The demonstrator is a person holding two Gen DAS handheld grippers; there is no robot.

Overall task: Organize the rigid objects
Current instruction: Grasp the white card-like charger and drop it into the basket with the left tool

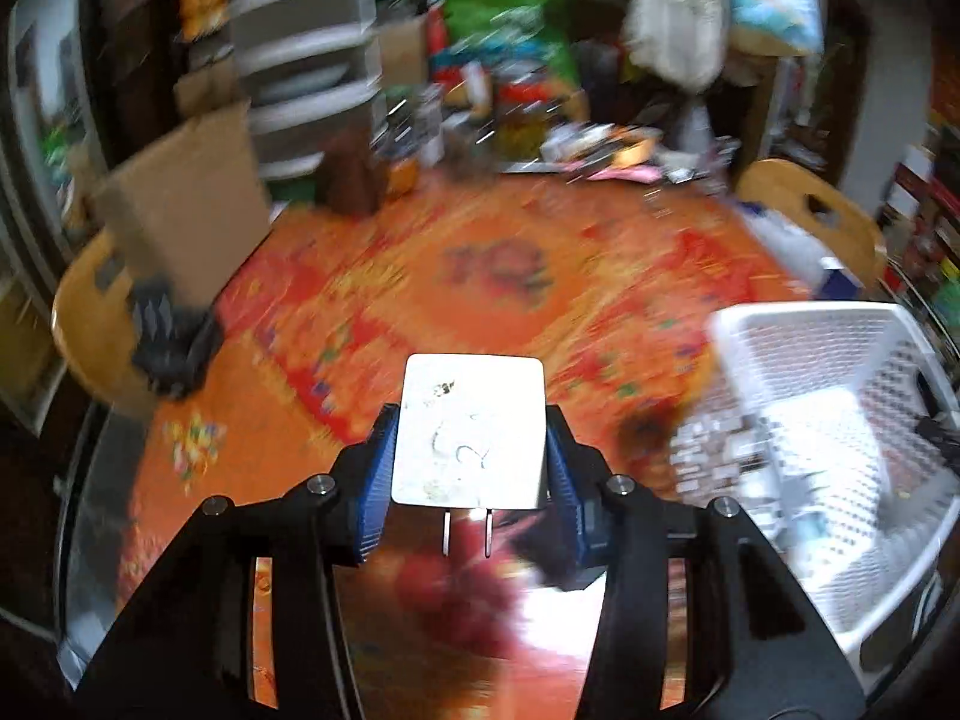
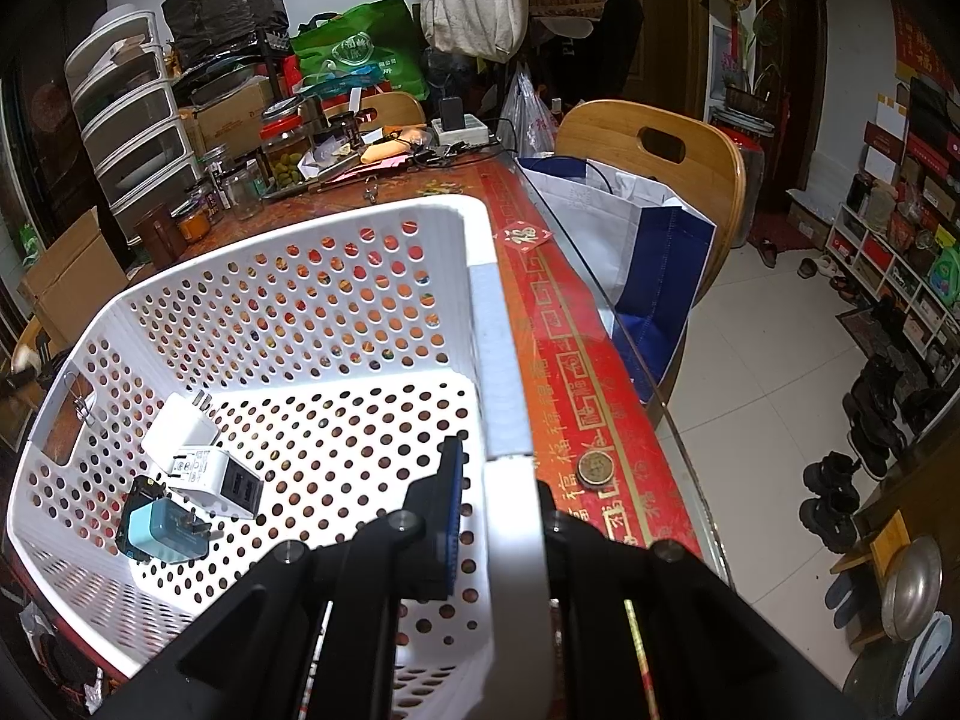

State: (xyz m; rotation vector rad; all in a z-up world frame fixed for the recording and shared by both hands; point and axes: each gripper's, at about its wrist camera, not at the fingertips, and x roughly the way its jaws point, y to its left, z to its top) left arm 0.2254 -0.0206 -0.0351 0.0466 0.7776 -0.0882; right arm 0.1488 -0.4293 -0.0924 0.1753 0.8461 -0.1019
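Note:
My left gripper (image 1: 471,456) is shut on a white plug charger (image 1: 471,429), its two prongs pointing back at the camera, held above the orange table (image 1: 420,276). The white perforated basket (image 1: 840,420) is to its right. In the right wrist view my right gripper (image 2: 498,516) is shut on the basket's right rim (image 2: 510,480). Inside the basket lie a white charger (image 2: 180,423), a white USB charger (image 2: 219,480) and a light-blue charger (image 2: 162,531). The left wrist view is blurred by motion.
Jars and clutter (image 2: 282,150) stand at the table's far end. A cardboard box (image 1: 180,204) is at the left. Wooden chairs (image 2: 654,150) stand around; a white-and-blue bag (image 2: 636,240) sits on one. A coin (image 2: 595,468) lies near the glass table edge.

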